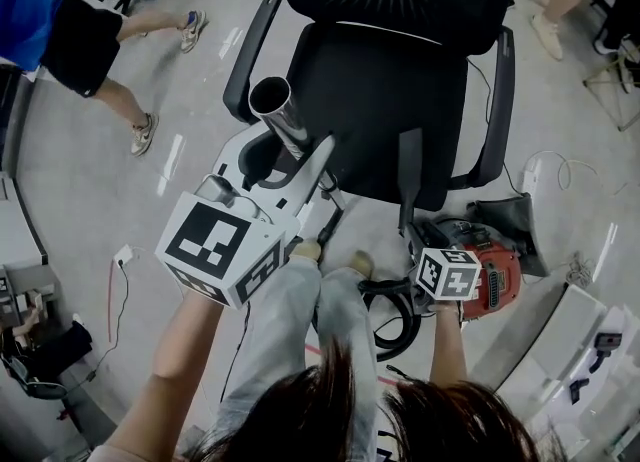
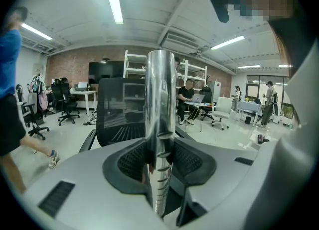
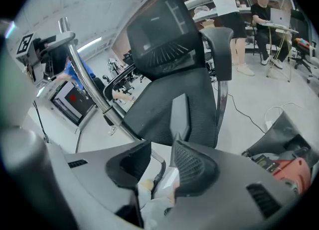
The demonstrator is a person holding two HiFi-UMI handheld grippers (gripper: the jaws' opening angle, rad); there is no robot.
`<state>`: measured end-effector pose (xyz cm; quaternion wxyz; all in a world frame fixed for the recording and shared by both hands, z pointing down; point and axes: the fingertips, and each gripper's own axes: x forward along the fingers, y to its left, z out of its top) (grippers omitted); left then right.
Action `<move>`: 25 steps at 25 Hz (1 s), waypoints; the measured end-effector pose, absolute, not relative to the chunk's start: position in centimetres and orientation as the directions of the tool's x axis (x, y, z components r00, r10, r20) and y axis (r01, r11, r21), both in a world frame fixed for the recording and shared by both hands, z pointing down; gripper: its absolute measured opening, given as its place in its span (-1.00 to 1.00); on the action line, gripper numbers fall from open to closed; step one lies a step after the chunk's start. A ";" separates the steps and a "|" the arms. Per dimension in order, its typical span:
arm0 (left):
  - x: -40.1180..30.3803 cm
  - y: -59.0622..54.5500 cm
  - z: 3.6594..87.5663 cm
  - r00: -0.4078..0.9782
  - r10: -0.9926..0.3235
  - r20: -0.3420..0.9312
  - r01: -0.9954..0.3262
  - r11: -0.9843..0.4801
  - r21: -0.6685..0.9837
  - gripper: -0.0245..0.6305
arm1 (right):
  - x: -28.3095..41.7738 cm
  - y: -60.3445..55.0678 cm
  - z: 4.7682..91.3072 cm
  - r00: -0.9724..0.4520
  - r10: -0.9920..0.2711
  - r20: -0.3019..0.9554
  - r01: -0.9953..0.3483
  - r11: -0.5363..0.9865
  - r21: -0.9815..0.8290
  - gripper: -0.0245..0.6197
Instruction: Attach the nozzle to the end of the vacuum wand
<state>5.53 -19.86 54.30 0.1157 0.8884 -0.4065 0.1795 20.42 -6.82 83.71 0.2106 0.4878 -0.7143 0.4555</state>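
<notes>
Inside left claw (image 2: 159,163), wand (image 2: 160,89)

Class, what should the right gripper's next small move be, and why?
Probably ease the right gripper forward around the dark nozzle: its jaws stand open and empty, the nozzle just ahead, while the left gripper clamps the wand.

The person wears pale grey-blue trousers (image 1: 285,325) and light shoes (image 1: 307,249), with bare arms (image 1: 185,345) and dark hair (image 1: 440,425). The left gripper (image 2: 159,162) and right gripper (image 3: 160,169) are smooth pale grey shells with small dark slots. Both end in black fingers (image 3: 194,167) with mesh-textured pads. The left cube (image 1: 222,243) and right cube (image 1: 448,273) are white with black square markers.
</notes>
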 end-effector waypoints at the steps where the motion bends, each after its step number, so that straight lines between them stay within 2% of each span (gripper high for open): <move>1: 5.5 -19.9 54.4 0.605 -0.681 0.413 -0.764 -0.643 0.060 -0.47 | 20.4 -7.0 84.0 -0.438 -0.499 0.748 -0.887 0.107 -0.449 -0.49; 25: 5.2 -20.3 54.6 0.632 -0.664 0.399 -0.744 -0.665 0.072 -0.47 | 20.2 -8.1 91.3 -0.449 -0.373 0.812 -0.877 0.011 -0.480 -0.40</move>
